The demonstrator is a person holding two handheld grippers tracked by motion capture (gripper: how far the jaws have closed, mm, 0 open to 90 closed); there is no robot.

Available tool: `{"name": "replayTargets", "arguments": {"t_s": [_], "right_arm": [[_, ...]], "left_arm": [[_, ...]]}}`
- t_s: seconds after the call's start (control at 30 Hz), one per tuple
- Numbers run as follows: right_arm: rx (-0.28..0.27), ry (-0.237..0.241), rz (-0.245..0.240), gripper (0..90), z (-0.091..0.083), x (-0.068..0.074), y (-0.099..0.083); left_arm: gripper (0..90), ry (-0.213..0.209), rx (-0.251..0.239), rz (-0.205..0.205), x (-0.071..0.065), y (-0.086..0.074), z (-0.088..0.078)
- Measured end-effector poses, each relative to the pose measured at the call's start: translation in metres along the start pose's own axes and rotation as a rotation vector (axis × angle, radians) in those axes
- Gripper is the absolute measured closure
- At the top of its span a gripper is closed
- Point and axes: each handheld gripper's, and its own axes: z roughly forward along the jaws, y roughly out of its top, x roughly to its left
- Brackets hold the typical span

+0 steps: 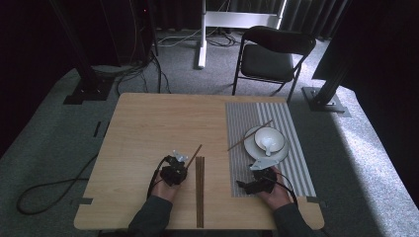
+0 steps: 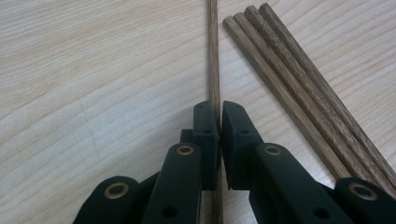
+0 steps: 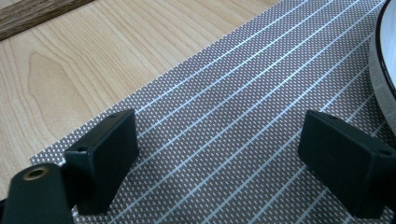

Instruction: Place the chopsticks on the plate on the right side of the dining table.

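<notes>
My left gripper is shut on a single brown chopstick, which runs straight out between the jaws over the wooden table. In the high view the left gripper sits at the table's front middle, and the held chopstick slants up to the right. A bundle of chopsticks lies just right of it, seen in the high view as the bundle. My right gripper is open over the striped placemat, with nothing between its jaws; from above the right gripper hovers at the mat's front left.
A white bowl with a spoon stands on a plate on the placemat. Another chopstick leans on the plate's left rim. The plate rim is close on the right. A folding chair stands beyond the table.
</notes>
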Motion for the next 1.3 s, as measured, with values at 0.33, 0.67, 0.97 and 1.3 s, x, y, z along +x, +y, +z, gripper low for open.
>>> {"name": "replayTargets", "arguments": {"t_s": [0.33, 0.67, 0.97, 1.3], "right_arm": [[0.000, 0.000, 0.000, 11.1, 0.000, 0.000, 0.000], [0.000, 0.000, -0.001, 11.1, 0.000, 0.000, 0.000], [-0.001, 0.000, 0.000, 11.1, 0.000, 0.000, 0.000], [0.000, 0.000, 0.000, 11.1, 0.000, 0.000, 0.000]], "left_arm": [[84.7, 0.001, 0.003, 0.018, 0.000, 0.007, 0.002], [84.8, 0.012, -0.033, 0.035, 0.001, 0.023, -0.005], [84.8, -0.001, -0.059, 0.046, -0.002, 0.034, -0.008], [84.8, -0.049, -0.085, 0.102, -0.007, 0.049, -0.010]]}}
